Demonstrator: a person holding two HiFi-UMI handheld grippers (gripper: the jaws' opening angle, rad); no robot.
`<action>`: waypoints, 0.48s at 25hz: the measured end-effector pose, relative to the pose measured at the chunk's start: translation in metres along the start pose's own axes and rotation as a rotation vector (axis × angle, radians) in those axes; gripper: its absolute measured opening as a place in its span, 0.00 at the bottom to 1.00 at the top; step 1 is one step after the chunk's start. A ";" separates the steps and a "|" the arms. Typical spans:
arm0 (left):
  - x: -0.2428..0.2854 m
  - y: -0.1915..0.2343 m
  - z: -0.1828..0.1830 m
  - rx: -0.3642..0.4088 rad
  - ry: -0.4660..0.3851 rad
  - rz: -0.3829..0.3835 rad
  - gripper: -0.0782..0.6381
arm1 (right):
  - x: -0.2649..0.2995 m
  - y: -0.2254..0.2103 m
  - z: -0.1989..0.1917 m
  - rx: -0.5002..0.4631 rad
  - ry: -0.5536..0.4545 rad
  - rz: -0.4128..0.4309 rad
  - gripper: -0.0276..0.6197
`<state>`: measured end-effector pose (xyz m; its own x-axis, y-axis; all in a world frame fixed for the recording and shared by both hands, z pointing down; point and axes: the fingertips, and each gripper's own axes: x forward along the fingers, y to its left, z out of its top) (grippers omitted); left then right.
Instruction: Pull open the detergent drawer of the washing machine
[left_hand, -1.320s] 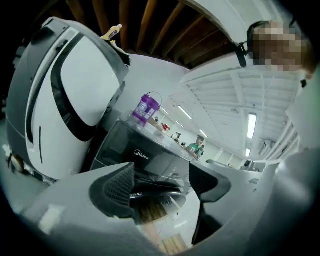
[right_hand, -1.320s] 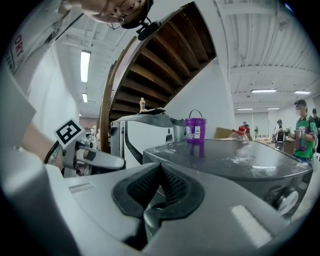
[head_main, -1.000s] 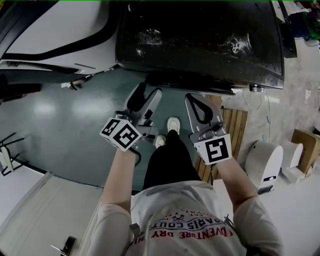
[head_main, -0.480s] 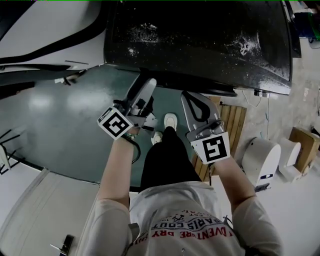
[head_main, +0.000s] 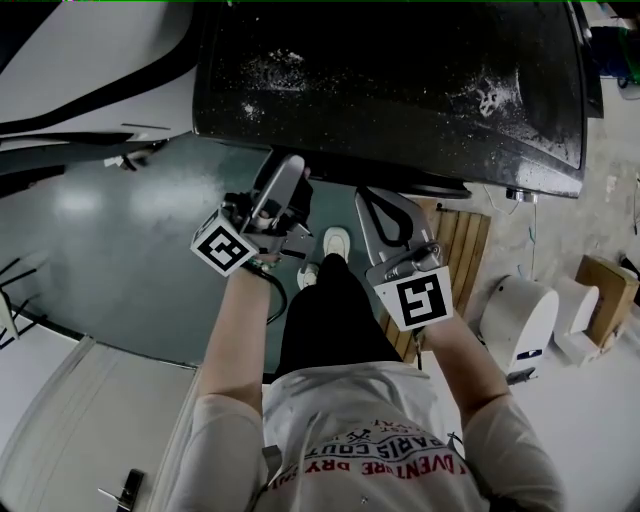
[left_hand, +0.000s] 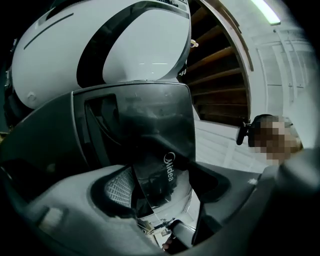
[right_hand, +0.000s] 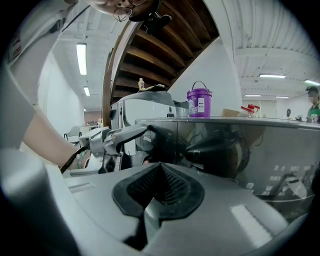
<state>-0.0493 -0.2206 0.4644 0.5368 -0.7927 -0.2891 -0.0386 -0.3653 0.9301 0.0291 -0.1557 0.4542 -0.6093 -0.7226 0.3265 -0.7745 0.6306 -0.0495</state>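
While left gripper (left_hand: 165, 197) gapes, right gripper (right_hand: 158, 182) closed — one washing machine (head_main: 400, 80)

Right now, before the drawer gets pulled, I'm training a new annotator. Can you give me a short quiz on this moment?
1. True or false: the right gripper has its jaws spread wide apart.
2. The front panel of the washing machine stands between the jaws of which one? A) the left gripper B) the right gripper C) neither
3. In the right gripper view, what colour is the tub seen above the machine's top edge?

Key: 1 false, its jaws are together on nothing. 2 A. 3 purple.
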 end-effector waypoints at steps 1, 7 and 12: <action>0.000 -0.001 0.001 -0.003 -0.014 -0.010 0.58 | 0.000 -0.001 -0.002 0.001 0.007 0.005 0.04; 0.001 -0.002 0.004 -0.012 -0.090 -0.035 0.58 | 0.003 -0.004 -0.006 0.009 0.017 0.035 0.04; -0.001 -0.001 0.003 -0.010 -0.072 -0.048 0.55 | 0.004 -0.007 -0.006 0.004 0.010 0.037 0.04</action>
<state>-0.0520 -0.2211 0.4630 0.4758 -0.8075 -0.3487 -0.0056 -0.3992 0.9169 0.0329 -0.1608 0.4617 -0.6354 -0.6962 0.3339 -0.7525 0.6553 -0.0655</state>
